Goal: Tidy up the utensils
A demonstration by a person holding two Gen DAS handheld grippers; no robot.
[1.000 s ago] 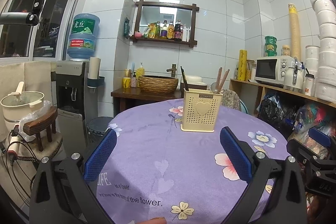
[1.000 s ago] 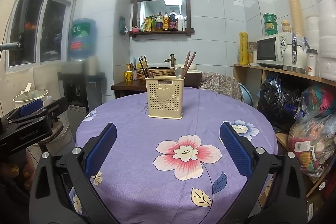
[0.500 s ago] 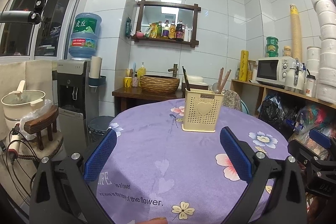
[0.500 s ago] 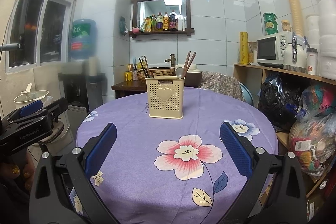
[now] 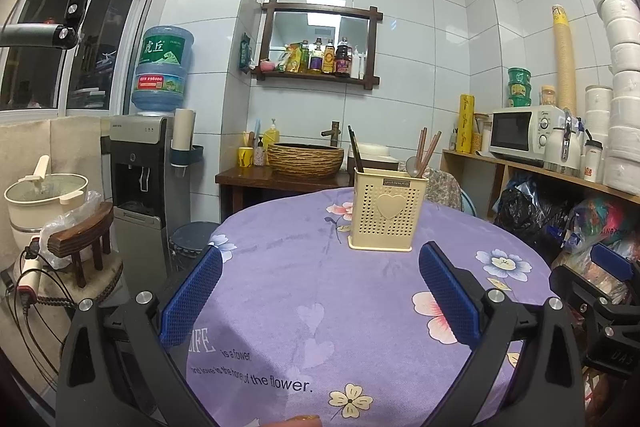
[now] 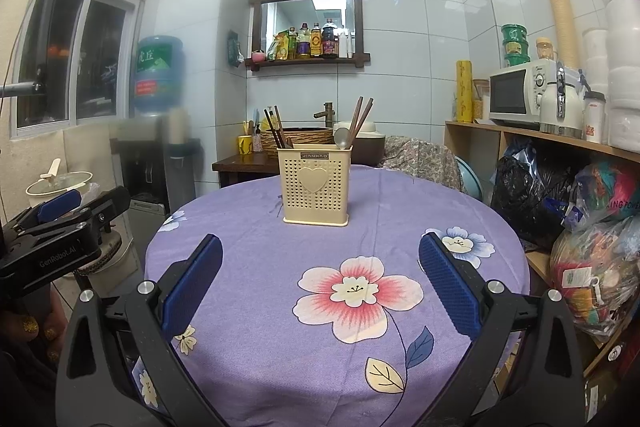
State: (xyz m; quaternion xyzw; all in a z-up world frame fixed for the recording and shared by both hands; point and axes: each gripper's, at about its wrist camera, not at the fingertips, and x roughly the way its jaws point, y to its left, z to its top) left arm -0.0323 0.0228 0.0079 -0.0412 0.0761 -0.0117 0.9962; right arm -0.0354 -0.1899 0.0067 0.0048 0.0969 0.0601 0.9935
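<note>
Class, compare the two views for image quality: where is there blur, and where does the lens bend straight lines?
Right wrist view: the water bottle and dispenser at left are smeared and soft, while the utensil holder is sharp. Left wrist view: the same water bottle is crisp, label readable. Both views: fisheye bows the wall tile lines, and dark corners ring the frame.

The utensil holder (image 6: 315, 187) looked like matt cream plastic, its walls perforated with small holes around a smooth raised heart. The chopsticks (image 6: 362, 115) in it appeared wooden, brown and dull, beside a shiny metal spoon (image 6: 342, 138). The tablecloth (image 6: 256, 247) was soft purple cloth with a faint nap and printed flowers. The right gripper (image 6: 320, 269) had matt black plastic arms, bright metal bolts and blue pads (image 6: 192, 283) with a fine rough grid texture. The wall tiles (image 6: 400, 7) were glossy white.
</note>
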